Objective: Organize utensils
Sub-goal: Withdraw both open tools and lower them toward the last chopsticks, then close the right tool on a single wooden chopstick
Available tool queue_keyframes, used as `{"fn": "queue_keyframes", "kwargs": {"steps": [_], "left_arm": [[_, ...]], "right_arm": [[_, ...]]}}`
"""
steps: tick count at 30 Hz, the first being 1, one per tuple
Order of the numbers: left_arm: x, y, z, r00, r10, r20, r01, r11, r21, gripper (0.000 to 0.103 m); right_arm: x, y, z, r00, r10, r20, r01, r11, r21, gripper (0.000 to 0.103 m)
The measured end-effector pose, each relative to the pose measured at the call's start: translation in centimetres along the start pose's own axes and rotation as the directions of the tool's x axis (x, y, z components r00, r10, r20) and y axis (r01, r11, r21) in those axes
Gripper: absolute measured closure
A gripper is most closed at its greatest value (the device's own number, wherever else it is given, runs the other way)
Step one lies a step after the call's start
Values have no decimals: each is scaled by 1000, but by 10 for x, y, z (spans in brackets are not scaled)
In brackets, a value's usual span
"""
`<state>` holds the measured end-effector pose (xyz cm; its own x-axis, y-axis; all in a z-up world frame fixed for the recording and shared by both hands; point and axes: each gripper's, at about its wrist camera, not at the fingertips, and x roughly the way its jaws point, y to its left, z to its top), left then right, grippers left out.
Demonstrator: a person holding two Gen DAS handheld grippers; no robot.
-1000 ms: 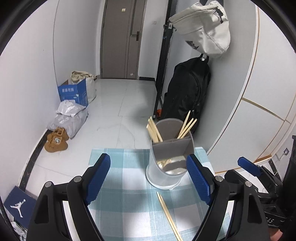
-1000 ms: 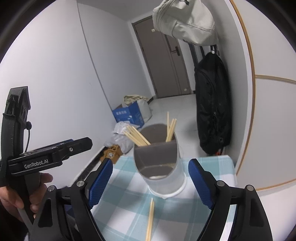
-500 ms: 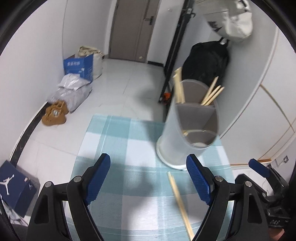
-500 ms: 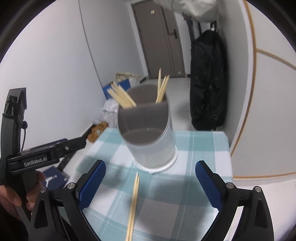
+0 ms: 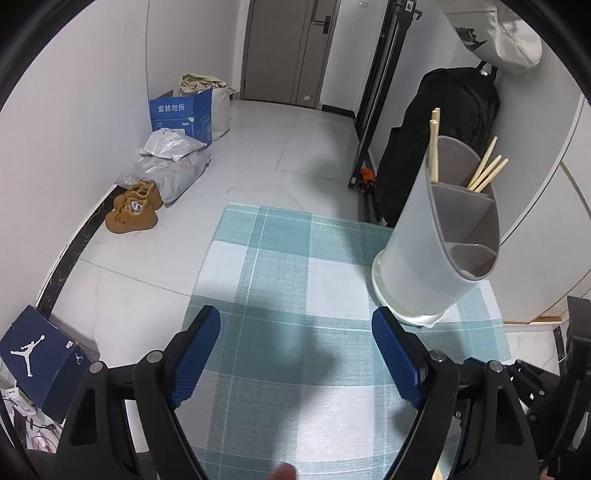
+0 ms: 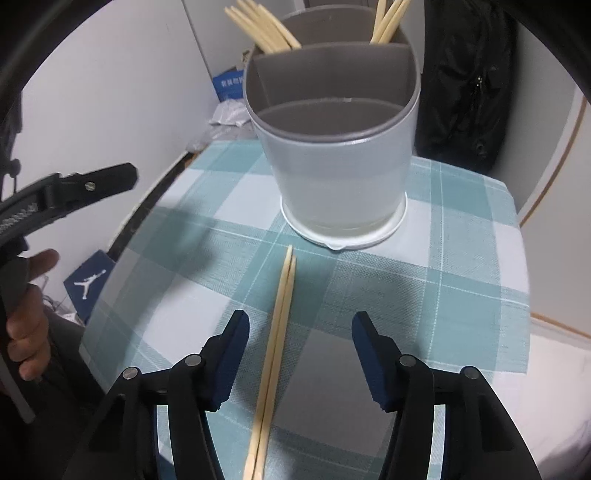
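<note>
A grey utensil holder (image 6: 334, 155) with inner dividers stands on a teal-checked cloth (image 6: 458, 280); it also shows in the left wrist view (image 5: 439, 236). Wooden chopsticks (image 6: 260, 26) stick out of its back compartments. A loose pair of chopsticks (image 6: 277, 339) lies on the cloth in front of the holder. My right gripper (image 6: 299, 332) is open, low over the cloth, with the pair lying between its fingers, nearer the left one. My left gripper (image 5: 297, 343) is open and empty over the cloth, left of the holder.
The small table ends close behind the holder and at the cloth's edges. Beyond lie a tiled floor, a blue box (image 5: 181, 114), grey bags, brown shoes (image 5: 135, 210), a Jordan shoebox (image 5: 35, 354) and a black backpack (image 5: 458, 122) by the wall.
My right gripper has dropped forward and down, so the loose chopsticks now lie between its fingers. My left gripper has shifted left; the holder now sits at its right.
</note>
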<state>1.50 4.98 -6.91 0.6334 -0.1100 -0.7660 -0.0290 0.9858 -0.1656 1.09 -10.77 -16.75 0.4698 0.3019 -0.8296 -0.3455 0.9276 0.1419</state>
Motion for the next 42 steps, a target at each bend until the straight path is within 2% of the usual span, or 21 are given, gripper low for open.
{"fn": "queue_keyframes", "kwargs": {"steps": [5,9,13,20,21,25,30,38,42], "left_arm": [[1,2,1,1000,6,-6,-6,1000,-10,22],[3,5,2,1000,13,-18,-13,1000,-19,22],[4,10,2,1000,13,-28,-14,999,-33,22],[4,15,5,999,11,-34,-12,999,-52,22],[4,15,5,999,14,-33,-16,999,-51,22],[5,16,6,999,12,-38,-14,998,-56,22],[5,21,7,999,-15,-44,12,997,-78,22],[13,34,6,993,-66,-96,53,990,-130,22],[22,39,5,985,-100,-140,76,983,-169,22]], "right_arm": [[15,1,2,999,-26,-32,26,1000,-16,48],[29,7,-1,992,-93,-84,87,994,-63,67],[29,7,-3,992,-97,-83,92,994,-65,72],[31,16,0,991,-100,-90,91,990,-106,74],[33,18,0,990,-99,-101,88,990,-111,76],[35,27,2,985,-137,-106,118,979,-166,78],[35,28,11,984,-140,-112,120,979,-165,78],[43,32,29,987,-136,-85,120,978,-169,79],[47,28,35,991,-101,-90,87,985,-150,99]]}}
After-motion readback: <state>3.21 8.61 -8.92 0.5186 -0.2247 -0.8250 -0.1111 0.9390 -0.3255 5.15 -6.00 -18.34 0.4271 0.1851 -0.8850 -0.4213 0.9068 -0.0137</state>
